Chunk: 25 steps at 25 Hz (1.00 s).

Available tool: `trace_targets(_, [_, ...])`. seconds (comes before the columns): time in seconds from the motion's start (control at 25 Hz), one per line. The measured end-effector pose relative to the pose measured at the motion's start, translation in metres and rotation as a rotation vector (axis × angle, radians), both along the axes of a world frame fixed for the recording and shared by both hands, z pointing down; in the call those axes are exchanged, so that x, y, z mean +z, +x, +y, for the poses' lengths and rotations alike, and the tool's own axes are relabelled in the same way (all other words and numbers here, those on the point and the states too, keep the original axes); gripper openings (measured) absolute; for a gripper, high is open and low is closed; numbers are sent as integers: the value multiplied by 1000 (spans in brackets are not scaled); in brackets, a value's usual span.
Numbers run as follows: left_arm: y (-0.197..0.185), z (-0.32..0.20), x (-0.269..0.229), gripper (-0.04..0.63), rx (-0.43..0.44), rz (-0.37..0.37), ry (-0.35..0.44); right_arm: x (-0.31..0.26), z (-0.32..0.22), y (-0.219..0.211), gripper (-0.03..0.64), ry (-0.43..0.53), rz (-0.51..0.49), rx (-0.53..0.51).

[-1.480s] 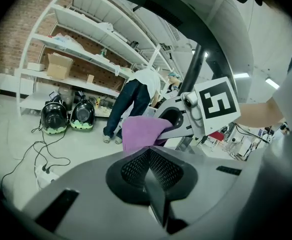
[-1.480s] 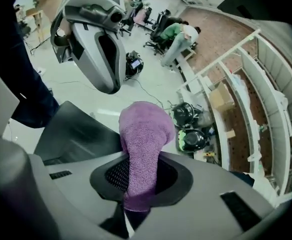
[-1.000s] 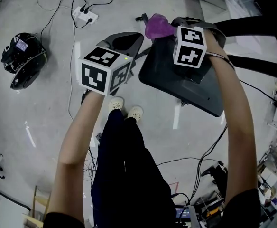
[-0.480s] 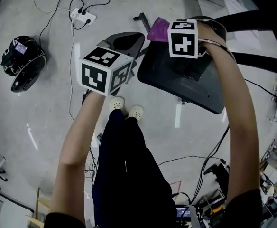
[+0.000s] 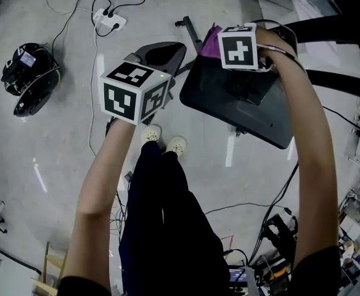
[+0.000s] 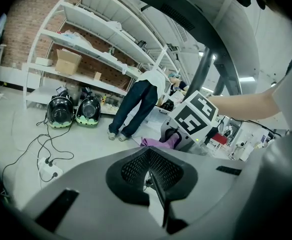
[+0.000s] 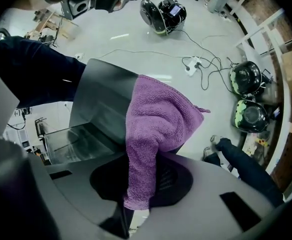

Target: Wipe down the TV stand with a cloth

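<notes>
The TV stand is a dark grey slab (image 5: pixel 241 106) low over the floor; in the right gripper view its glossy top (image 7: pixel 103 99) lies just beyond the jaws. My right gripper (image 5: pixel 220 42) is shut on a purple cloth (image 7: pixel 156 124), which drapes over the slab's far left edge. In the head view only a corner of the cloth (image 5: pixel 211 41) shows beside the marker cube. My left gripper (image 5: pixel 161 54) hovers left of the stand, shut with nothing in it (image 6: pixel 153 176). From there the right gripper's cube (image 6: pixel 196 116) and the cloth (image 6: pixel 158 143) appear ahead.
A white power strip (image 5: pixel 109 20) with cables lies on the floor at the back left. A black helmet-like device (image 5: pixel 29 79) sits further left. My own legs and shoes (image 5: pixel 163 145) stand below the grippers. Shelving (image 6: pixel 86 39) and another person (image 6: pixel 136 104) are behind.
The right gripper has shifted left and slightly away with the cloth. The cloth has gone from bunched-up to lying mostly hidden under the cube. The left gripper has barely moved.
</notes>
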<state>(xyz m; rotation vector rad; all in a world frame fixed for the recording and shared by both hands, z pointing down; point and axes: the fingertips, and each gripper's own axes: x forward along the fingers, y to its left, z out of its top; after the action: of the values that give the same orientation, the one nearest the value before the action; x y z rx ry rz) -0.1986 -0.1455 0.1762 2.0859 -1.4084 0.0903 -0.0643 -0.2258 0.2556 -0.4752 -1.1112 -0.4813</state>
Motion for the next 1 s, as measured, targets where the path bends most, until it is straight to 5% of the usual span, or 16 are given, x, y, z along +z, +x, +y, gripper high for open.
trace_targets(0.4, [0,15,10,8,-14,-12,-23,-15,37,-51,89,-65,-352,20])
trace_targets(0.68, [2,24,9,8,-12,-36,-23,-3,66,-58,89,-86,-361,-64])
trace_targets(1.0, [8,36,15,8,-21,-35,-41,6,76,-44,89,-75,-251,-186])
